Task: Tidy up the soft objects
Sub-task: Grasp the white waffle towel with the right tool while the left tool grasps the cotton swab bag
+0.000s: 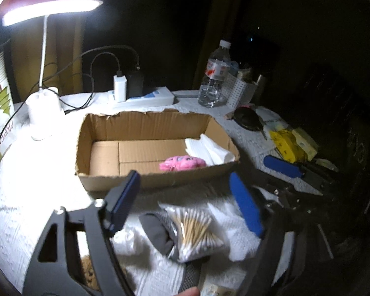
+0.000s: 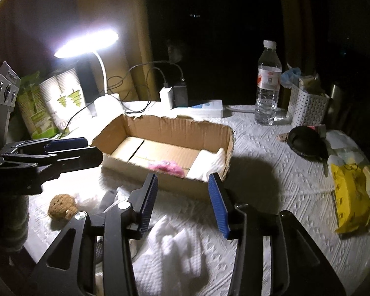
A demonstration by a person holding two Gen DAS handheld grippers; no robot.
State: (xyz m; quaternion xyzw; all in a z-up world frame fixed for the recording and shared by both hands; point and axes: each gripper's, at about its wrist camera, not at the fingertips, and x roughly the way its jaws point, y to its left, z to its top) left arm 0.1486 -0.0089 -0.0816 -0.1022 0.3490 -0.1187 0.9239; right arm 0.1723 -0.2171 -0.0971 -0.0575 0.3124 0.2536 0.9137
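Observation:
An open cardboard box (image 1: 145,123) (image 2: 170,125) sits mid-table. Inside lie a pink plush toy (image 1: 182,163) (image 2: 166,167) and folded white tissues (image 1: 208,149) (image 2: 207,164). My left gripper (image 1: 185,197) is open and empty, above a bag of cotton swabs (image 1: 197,231), a grey fabric item (image 1: 157,231) and a crumpled white cloth (image 1: 234,222). My right gripper (image 2: 182,197) is open and empty, just in front of the box, over the white cloth (image 2: 175,244). A brown plush ball (image 2: 61,207) lies at the front left. The left gripper also shows in the right wrist view (image 2: 69,150).
A lit desk lamp (image 1: 44,98) (image 2: 86,42), power strip with chargers (image 1: 145,96) (image 2: 204,107), water bottle (image 1: 214,74) (image 2: 267,81), white basket (image 1: 239,88) (image 2: 308,106), black pouch (image 2: 305,141), yellow packet (image 2: 350,197) and paper-cup packs (image 2: 59,101) ring the box.

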